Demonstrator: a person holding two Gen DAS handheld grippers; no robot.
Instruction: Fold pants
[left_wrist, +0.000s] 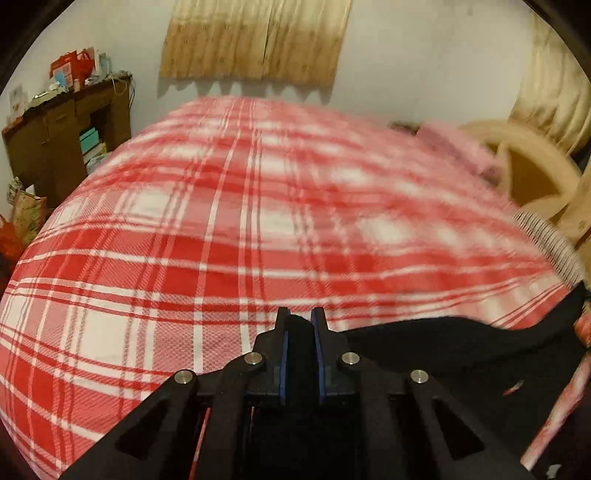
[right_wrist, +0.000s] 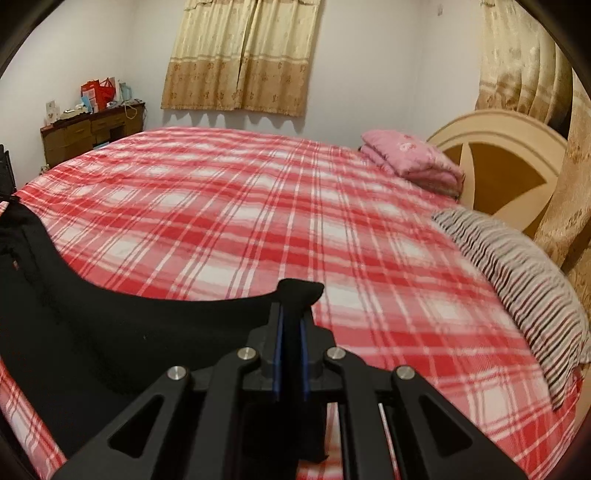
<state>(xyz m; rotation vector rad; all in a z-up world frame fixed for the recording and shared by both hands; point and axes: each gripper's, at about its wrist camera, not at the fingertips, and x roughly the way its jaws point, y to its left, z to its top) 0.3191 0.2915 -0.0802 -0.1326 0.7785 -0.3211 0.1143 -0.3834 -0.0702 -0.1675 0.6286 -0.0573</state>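
Both claws pinched tight on black pants (right_wrist: 110, 325): left claw (left_wrist: 300, 325) grips one edge, right claw (right_wrist: 291, 321) other, fabric stretched between above plaid bed (right_wrist: 258, 206).

Far bedspread (left_wrist: 369, 192) blurred; black pants (right_wrist: 92, 314) cut off at frame edge.

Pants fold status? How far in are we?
Early. Done: both grips are made, the left gripper and right gripper each shut on an edge of the black pants. In hand: the cloth hangs between them over the plaid bed. Left: no fold shows yet; folding and laying it flat remain.
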